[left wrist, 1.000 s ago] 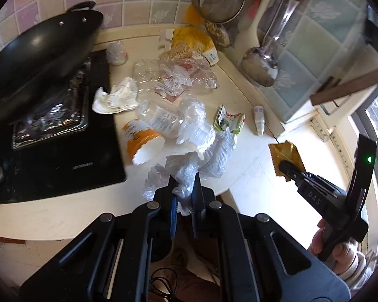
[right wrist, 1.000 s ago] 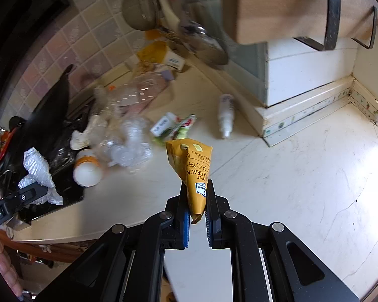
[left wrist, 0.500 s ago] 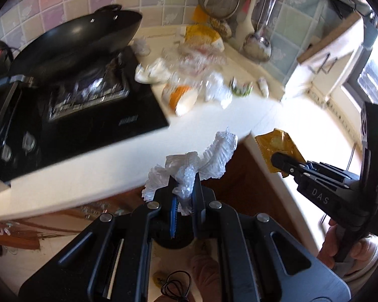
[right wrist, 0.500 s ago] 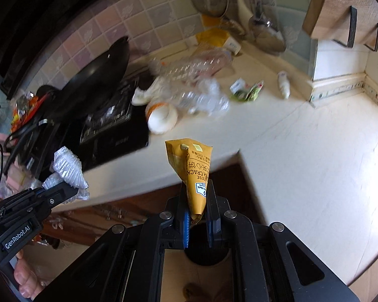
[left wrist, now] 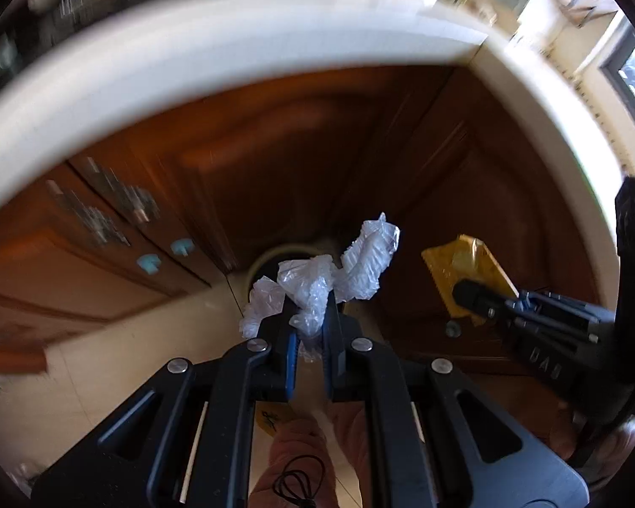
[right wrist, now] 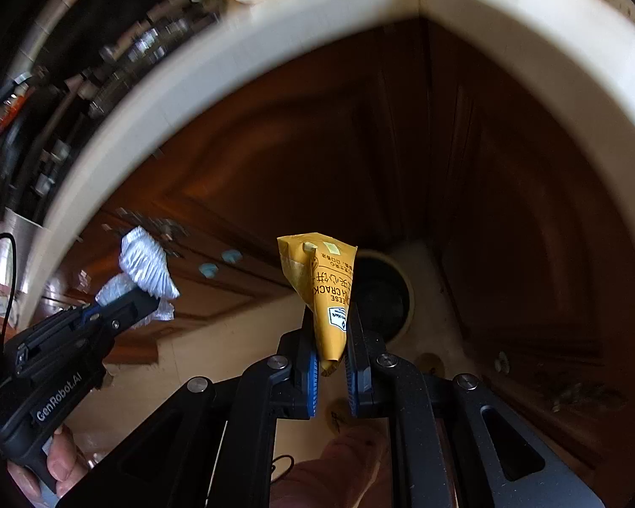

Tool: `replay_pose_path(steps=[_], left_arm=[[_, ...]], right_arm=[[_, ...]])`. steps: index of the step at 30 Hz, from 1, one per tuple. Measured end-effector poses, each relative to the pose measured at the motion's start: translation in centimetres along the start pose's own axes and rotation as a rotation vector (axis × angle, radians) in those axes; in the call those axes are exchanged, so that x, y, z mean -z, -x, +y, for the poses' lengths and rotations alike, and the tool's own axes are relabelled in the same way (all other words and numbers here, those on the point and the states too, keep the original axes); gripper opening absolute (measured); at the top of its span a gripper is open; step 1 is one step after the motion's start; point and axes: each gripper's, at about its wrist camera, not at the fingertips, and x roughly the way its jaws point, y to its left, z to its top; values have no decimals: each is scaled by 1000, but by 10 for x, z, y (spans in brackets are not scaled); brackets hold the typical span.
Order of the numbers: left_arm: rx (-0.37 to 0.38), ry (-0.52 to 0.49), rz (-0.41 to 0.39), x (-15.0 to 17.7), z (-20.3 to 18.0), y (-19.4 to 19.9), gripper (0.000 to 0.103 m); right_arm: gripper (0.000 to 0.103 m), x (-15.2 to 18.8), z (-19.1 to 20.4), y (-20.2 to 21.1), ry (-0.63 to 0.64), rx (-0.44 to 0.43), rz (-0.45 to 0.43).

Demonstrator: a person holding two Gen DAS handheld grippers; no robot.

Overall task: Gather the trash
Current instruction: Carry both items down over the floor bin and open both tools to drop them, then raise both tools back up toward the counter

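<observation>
Left wrist view: left tongs (left wrist: 310,317) clamped nearly shut on a crumpled clear plastic wrapper (left wrist: 321,279), pinched at its bunched middle; loose pleated lobes stick out at 11 and 1 o'clock. Behind it, a round dark-mouthed bin with pale rim (left wrist: 275,254) stands on the cream tiled floor (left wrist: 106,360), mostly hidden by the wrapper. At 3 o'clock, right tongs (left wrist: 465,292) grip a mustard-yellow foil snack packet (left wrist: 465,271).

Right wrist view: at 9 o'clock the left tongs (right wrist: 148,300) with the plastic wrapper (right wrist: 146,269), well apart from the bin. Centre, right tongs (right wrist: 332,338) squeezed close on the snack packet (right wrist: 321,292), held by its narrow lower end, the wide end standing up. Bin (right wrist: 406,288) just behind it, at 2 o'clock off the tips.

Handling, judged: both pieces featherweight, soft, no breakage risk. Plastic is slick and springy; may cling to the pads on release, so the bunched core is the right hold. Foil packet stiffer, creased; should drop clean.

Hard to read:
- Curved cream counter (left wrist: 233,42) edge and everything on it smeared by blur.
- Brown wooden cabinet doors (right wrist: 317,148) dark; bin's inside unreadable.
- Packet print partly cut off.
- Small specks on the floor near the bin, unidentifiable.
</observation>
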Motion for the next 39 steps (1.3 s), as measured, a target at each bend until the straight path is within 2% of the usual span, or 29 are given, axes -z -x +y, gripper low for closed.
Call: replay_pose_path(steps=[9,15,18,21,23,26,27,31,34,39], left_arm=[[3,66,131,51,18,-187,7],[-34,38,180,80,25,-296,7],[-46,11,194,88,29,-333,7],[-51,0,257,93,37,-374,20],[-46,24,302,96,52,-395,40],[-11,86,322,100,68,-409,64],[-12,92,316,101,71,-410,66],[-22,77,304,99,78,-401,67],[-24,86,297,95,83,-393,67],[-44,85,270,83,80,-349,67]], right_arm=[[10,65,-26,-153,10,-8,139],[11,92,-38,-269,46,-5,206],[11,104,-43,-323,54,-2,255],[34,108,-46,-364,67,1,299],[48,107,-52,-380,62,11,304],[60,109,-58,-391,43,0,302],[61,112,-59,-389,43,-6,295],[67,120,-55,-377,70,-16,281],[68,123,-48,-367,96,-16,280],[68,119,-38,-331,72,-23,279]])
